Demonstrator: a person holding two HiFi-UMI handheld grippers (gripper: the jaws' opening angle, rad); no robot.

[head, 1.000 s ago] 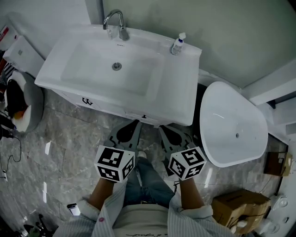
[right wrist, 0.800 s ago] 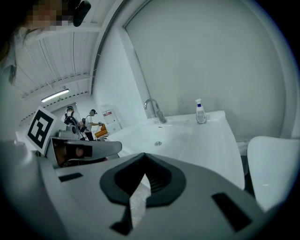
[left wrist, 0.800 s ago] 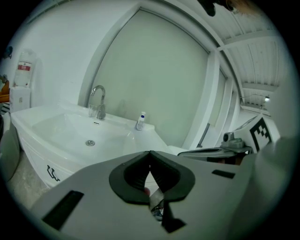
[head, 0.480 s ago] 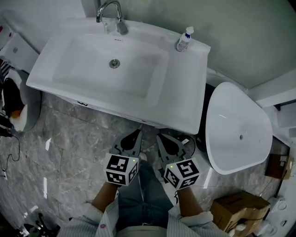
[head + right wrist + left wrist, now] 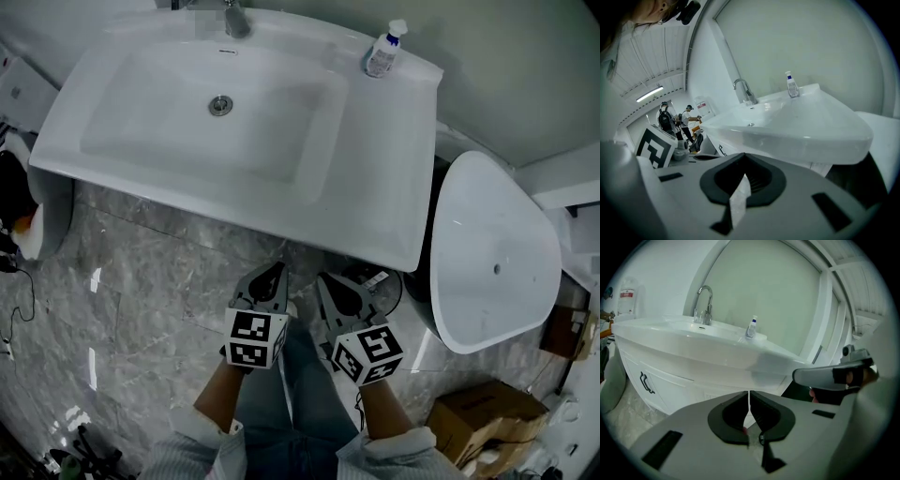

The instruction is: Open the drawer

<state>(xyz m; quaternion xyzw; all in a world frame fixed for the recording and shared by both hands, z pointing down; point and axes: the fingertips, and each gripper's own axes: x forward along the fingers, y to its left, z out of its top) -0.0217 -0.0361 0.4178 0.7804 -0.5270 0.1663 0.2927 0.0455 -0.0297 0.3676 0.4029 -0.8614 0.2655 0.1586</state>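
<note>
While left tool [image 5: 277, 269] and right tool [image 5: 323, 279] hang closed, empty, a white sink [image 5: 361, 183] overhangs marble floor [image 5: 155, 272].

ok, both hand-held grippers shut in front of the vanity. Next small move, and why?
Probably open the left hand-held gripper and steer it left toward the dark handle on the cabinet front. Its jaws meet with nothing between them, and it is short of the handle.

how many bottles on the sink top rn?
1. A small clear bottle with a white cap and blue label stands at the back right corner of the white ceramic sink, right of the chrome faucet. None looks hidden.
</note>
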